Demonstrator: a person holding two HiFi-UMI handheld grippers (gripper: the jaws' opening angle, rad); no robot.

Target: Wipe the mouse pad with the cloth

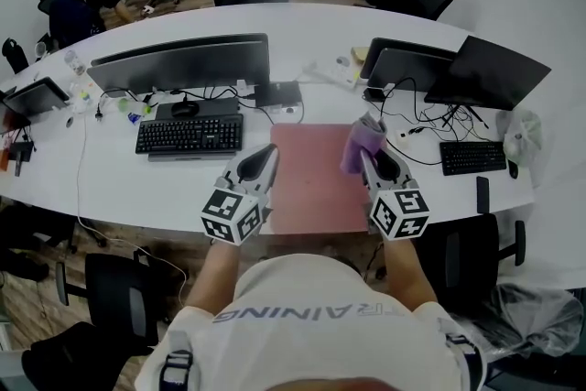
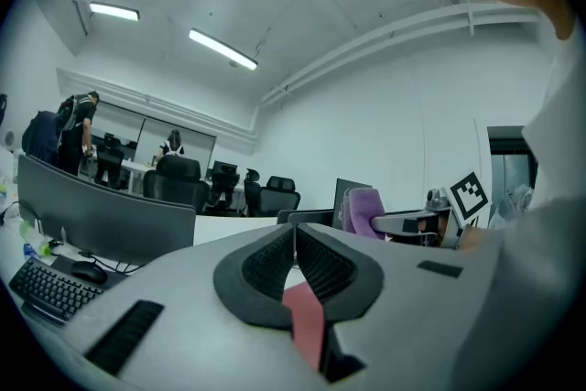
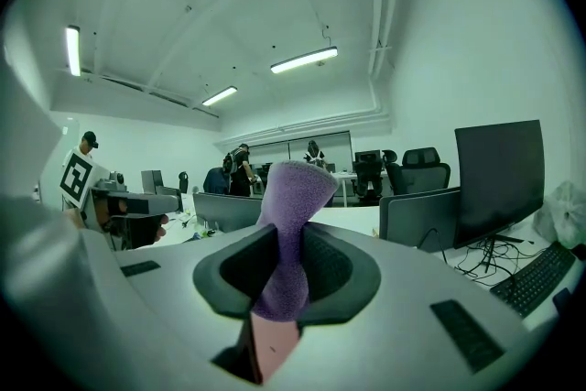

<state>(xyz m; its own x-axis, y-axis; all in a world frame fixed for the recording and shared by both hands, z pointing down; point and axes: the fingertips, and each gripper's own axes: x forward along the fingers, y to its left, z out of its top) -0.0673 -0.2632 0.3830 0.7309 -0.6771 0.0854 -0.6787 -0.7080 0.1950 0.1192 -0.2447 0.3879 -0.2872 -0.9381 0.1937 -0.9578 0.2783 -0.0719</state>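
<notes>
Your right tongs (image 3: 291, 244) are clamping the purple cloth (image 1: 360, 140) upright above the pink mouse pad's (image 1: 311, 188) far right side; your left tongs (image 2: 294, 241), pressed together on nothing, are hovering over its left edge, above the tabletop (image 1: 110, 183).

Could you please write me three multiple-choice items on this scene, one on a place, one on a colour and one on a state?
1. Where does the mouse pad lie from the black keyboard?
A. On the person's left of it
B. On the person's right of it
C. On top of it

2. What colour is the cloth?
A. Purple
B. Yellow
C. White

3. How do the jaws of the left gripper stand?
A. Wide apart
B. Shut on the cloth
C. Together, with nothing between them

Answers:
1 B, the head view shows the pad right of the keyboard.
2 A, it shows purple in the right gripper.
3 C, the left gripper view shows them meeting, empty.
</notes>
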